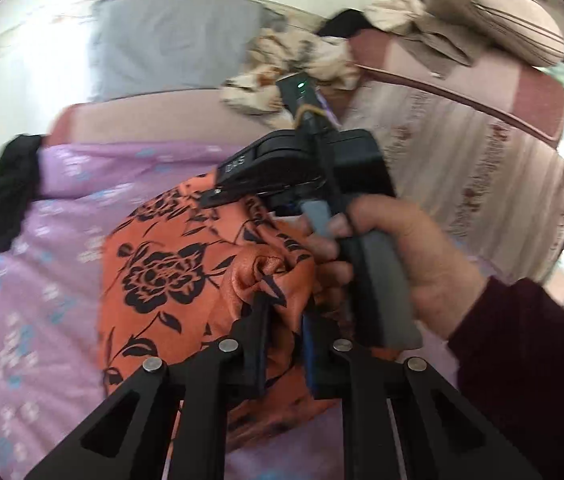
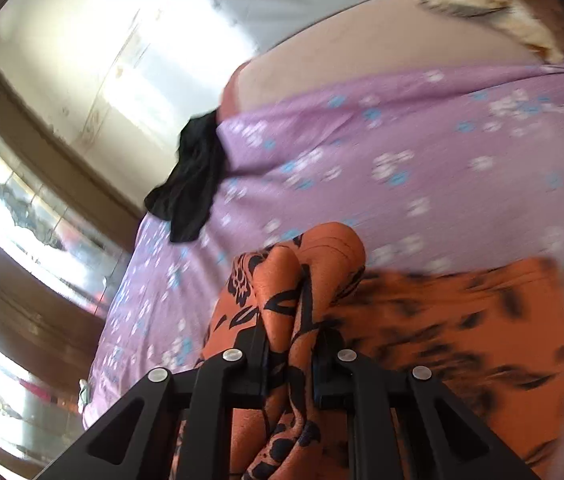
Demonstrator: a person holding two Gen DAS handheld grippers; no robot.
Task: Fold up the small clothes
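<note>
An orange garment with black flowers (image 1: 170,272) lies partly on the purple flowered bedsheet (image 1: 22,280). My left gripper (image 1: 282,308) is shut on a bunched fold of the orange garment, lifted above the sheet. My right gripper, seen from the left wrist (image 1: 250,184), is held by a hand and pinches another edge of the same cloth just beyond. In the right wrist view, my right gripper (image 2: 290,332) is shut on a bunched ridge of the orange garment (image 2: 442,320), which spreads to the right over the bedsheet (image 2: 402,152).
A black garment (image 1: 2,200) lies at the sheet's left edge; it also shows in the right wrist view (image 2: 190,184). A crumpled beige floral cloth (image 1: 294,68), a grey pillow (image 1: 170,44), a striped pillow (image 1: 498,12) and a pink quilt (image 1: 462,132) lie farther back.
</note>
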